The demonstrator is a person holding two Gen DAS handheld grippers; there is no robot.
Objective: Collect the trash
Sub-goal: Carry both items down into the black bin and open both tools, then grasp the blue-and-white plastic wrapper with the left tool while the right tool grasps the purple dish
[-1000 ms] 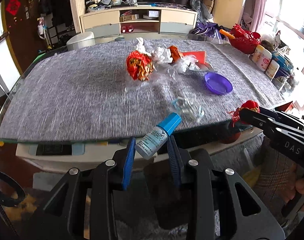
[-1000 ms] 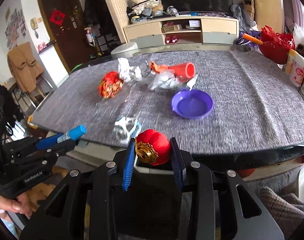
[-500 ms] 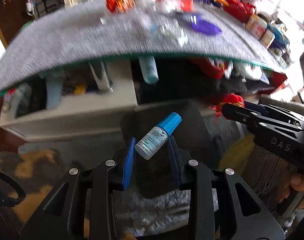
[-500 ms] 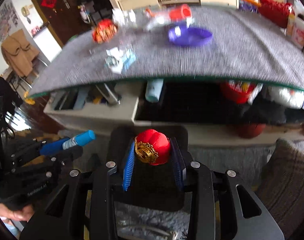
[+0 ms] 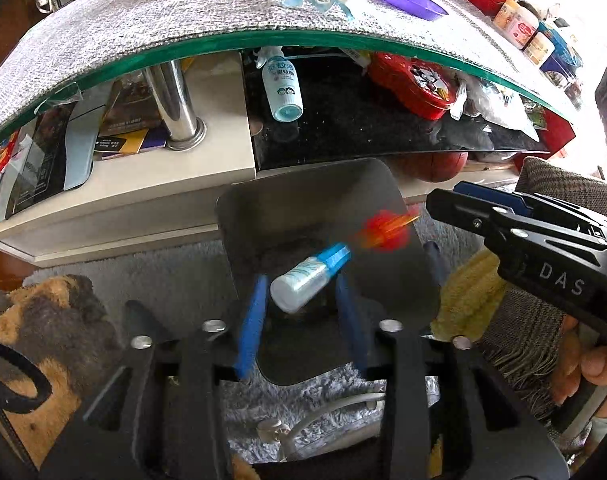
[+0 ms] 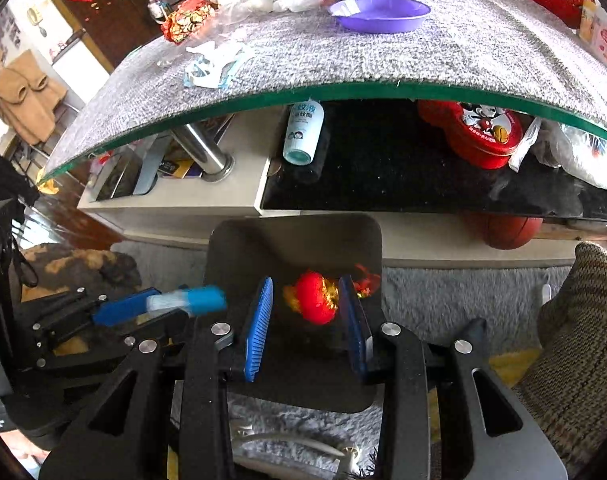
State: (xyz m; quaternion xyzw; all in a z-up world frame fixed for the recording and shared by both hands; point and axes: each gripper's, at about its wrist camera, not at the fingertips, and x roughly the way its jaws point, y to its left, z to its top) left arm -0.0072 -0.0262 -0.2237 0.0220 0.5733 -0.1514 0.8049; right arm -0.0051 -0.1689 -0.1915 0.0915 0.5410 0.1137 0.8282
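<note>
- Left gripper [image 5: 299, 312]: I see its jaws have just been opening, spread clear of the blue-capped bottle [image 5: 307, 280], blurred at lower centre over the dark bin [image 5: 303, 200].
- Right gripper [image 6: 305, 316]: jaws parted around the red lantern ornament [image 6: 315, 296], mid-frame over the bin.

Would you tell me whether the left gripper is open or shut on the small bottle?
Open: left gripper pads stand clear of the blurred bottle.
</note>
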